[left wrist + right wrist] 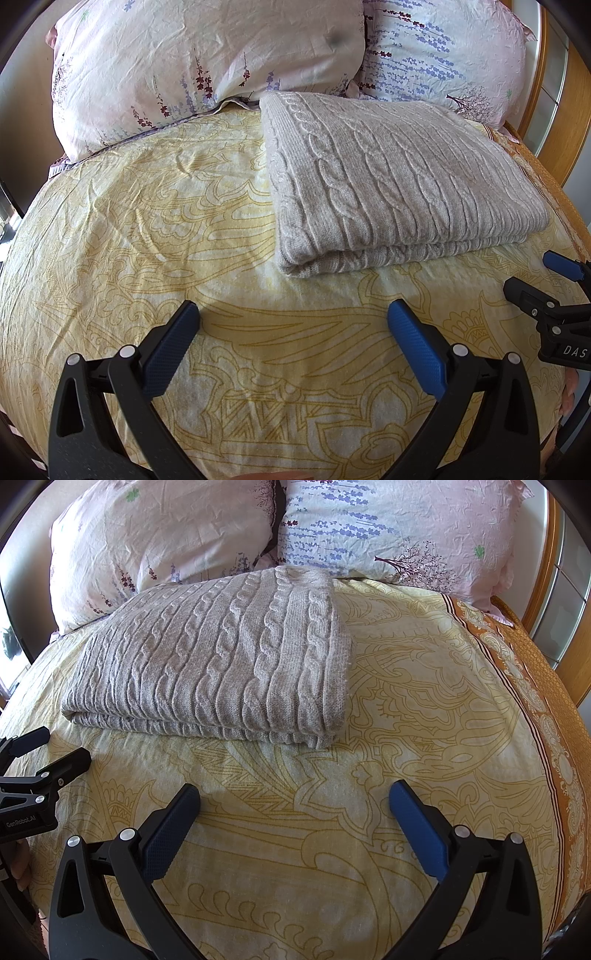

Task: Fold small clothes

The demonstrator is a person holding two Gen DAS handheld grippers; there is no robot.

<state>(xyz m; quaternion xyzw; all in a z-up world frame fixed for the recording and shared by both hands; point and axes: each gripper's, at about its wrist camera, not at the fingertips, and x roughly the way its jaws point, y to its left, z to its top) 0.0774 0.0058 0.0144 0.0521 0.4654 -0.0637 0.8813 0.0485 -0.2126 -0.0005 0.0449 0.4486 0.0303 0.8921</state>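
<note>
Looking through the left wrist camera, the left gripper [293, 314] hangs over the yellow patterned bed cover [147, 221] with its jaws spread wide and nothing between them. The grey cable-knit sweater [399, 173] lies beyond the gripper and a little to its right, folded into a neat rectangle with layered edges on its near side; it looks finished, which would explain why both tools stand back from it. Two floral pillows [207, 66] rest behind the sweater, its far edge touching or nearly touching them. The right gripper [561, 280] enters to the right of the sweater's near corner, apart from it, and its black body carries the white letters "DAS".

From the right wrist camera, the right gripper [294, 794] also hovers over the bed cover [424, 701], jaws wide and empty. The sweater [214, 657] sits ahead and to the left, flat against the cover, with the pillows [388, 528] just behind it. An orange patterned border [546, 686] runs well to the sweater's right. The left gripper [37, 753] shows near the sweater's near left corner, not touching it, and its body reads "GenRobot.AI".
</note>
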